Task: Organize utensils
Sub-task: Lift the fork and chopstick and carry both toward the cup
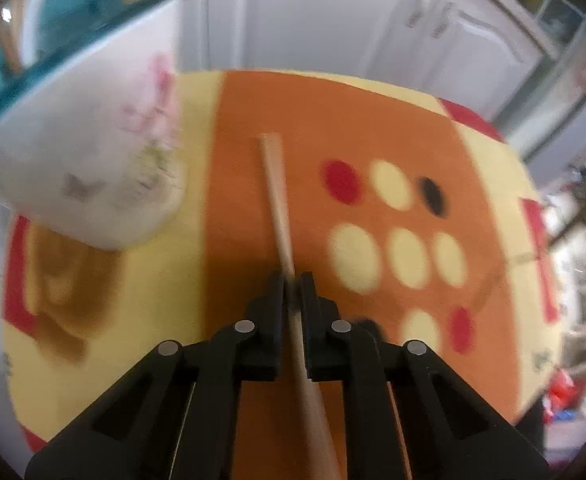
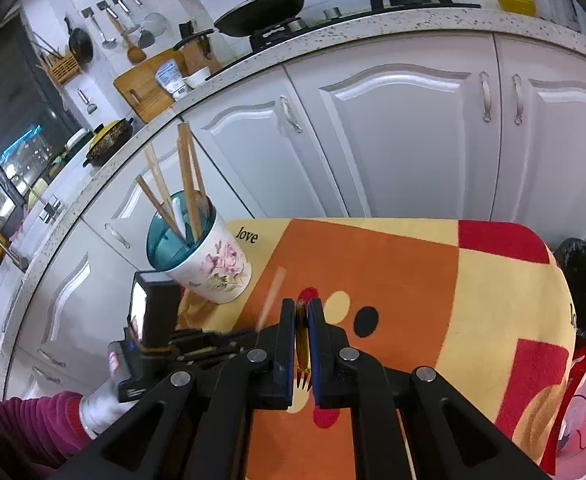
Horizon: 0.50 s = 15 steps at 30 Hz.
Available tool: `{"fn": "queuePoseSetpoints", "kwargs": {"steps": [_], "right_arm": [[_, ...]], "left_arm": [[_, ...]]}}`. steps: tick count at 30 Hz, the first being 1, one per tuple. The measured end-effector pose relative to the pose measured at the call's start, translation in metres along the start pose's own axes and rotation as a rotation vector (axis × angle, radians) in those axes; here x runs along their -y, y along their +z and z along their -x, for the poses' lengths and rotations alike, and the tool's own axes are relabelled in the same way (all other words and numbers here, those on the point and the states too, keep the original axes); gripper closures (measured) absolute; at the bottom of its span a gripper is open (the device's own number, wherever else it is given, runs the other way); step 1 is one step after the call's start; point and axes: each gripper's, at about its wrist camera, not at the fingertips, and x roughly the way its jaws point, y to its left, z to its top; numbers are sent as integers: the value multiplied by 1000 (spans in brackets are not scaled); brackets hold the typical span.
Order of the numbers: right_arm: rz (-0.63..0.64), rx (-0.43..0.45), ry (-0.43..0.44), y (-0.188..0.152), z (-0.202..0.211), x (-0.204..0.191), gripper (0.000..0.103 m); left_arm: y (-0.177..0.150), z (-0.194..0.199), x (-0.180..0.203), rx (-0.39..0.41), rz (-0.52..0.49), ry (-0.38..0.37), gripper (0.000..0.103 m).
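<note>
My left gripper [image 1: 292, 280] is clamped tight on a wooden utensil [image 1: 278, 196], a long pale stick or handle, blurred; it runs forward from between the jaws out over the orange part of the tablecloth [image 1: 165, 280], and its lower end passes back under the gripper body. I can't tell whether the tip touches the cloth. The utensil holder [image 1: 89, 148], a white cup with pink flowers and a teal insert, sits up and to the left of that gripper, near but apart from the stick, with wooden utensils standing in it. My right gripper [image 2: 301, 307] is pinched on a small gold fork [image 2: 301, 344], handle up between the jaws, tines pointing back toward the camera. In the right view the holder [image 2: 209, 260] stands at the far left corner of the table by the word "love", with chopsticks [image 2: 187, 184] and a white piece sticking out. The left gripper [image 2: 197, 344] shows low left there, in a white-gloved hand [image 2: 101, 408], its stick [image 2: 271, 298] angled up over the cloth [image 2: 473, 280]. White cabinet doors [image 2: 405, 136] are behind.
</note>
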Motion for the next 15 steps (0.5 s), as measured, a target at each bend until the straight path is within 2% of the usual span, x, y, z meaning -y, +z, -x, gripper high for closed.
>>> {"fn": "queuePoseSetpoints", "kwargs": {"steps": [4, 6, 9, 11, 12, 13, 15], "right_arm": [[-12, 6, 1, 2, 0, 5, 97], [-12, 0, 1, 1, -1, 7, 97], [-17, -9, -3, -1, -3, 10, 97], [-25, -9, -7, -2, -3, 14, 97], [-31, -7, -9, -2, -3, 16, 97], [-34, -5, -12, -1, -2, 17, 97], [-39, -1, -16, -1, 0, 19, 97]], "left_arm": [[-23, 7, 17, -50, -63, -67, 99], [-34, 11, 25, -73, -94, -74, 99], [-30, 15, 29, -82, -99, -75, 98], [-16, 17, 32, -50, -101, -61, 86], [-8, 16, 33, -38, -99, -52, 71], [-1, 14, 32, -32, -99, -54, 60], [11, 7, 38, -24, -111, -44, 59]]}}
